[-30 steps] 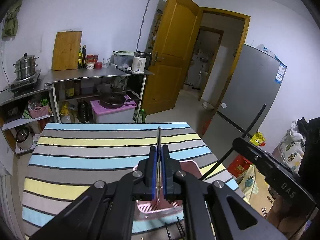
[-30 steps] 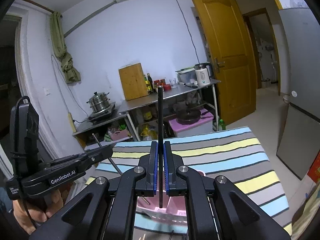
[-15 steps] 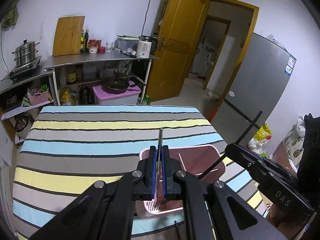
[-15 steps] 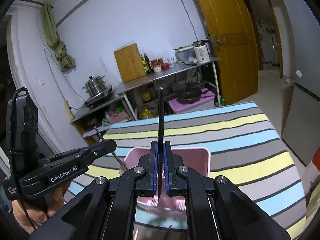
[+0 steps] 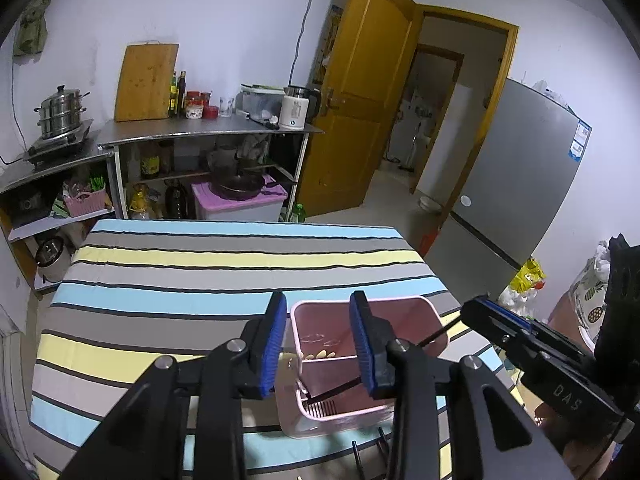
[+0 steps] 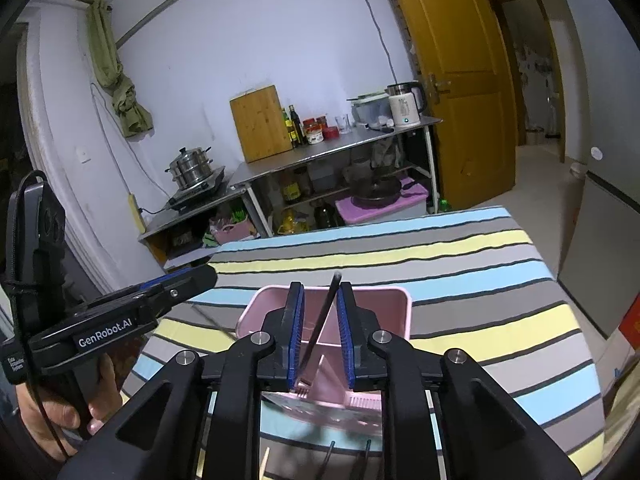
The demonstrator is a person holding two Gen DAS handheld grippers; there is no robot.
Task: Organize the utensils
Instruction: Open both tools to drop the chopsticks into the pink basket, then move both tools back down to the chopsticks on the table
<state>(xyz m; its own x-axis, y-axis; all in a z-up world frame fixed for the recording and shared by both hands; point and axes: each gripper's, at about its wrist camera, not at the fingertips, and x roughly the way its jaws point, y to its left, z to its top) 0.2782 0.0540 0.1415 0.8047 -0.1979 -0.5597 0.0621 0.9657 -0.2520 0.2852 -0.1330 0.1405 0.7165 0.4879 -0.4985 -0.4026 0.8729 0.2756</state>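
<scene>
So the striped tablecloth (image 5: 200,280) covers the whole table, with the pink basket (image 6: 394,312) near its front edge. Both grippers sit right above it. The left gripper (image 5: 318,344) has just opened, nothing between its pads. The right gripper (image 6: 319,334) has just opened too, a black chopstick (image 6: 322,320) leaning loose between its pads, lower end in the basket.

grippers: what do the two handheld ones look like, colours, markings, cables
Both the left gripper and the right gripper are matte black, with angular linkage arms, silver pivot bolts and blue ribbed pads. The left's body reads GenRobot.AI in white and a thin black cable loops by its grip. The right's body shows DAS.
</scene>
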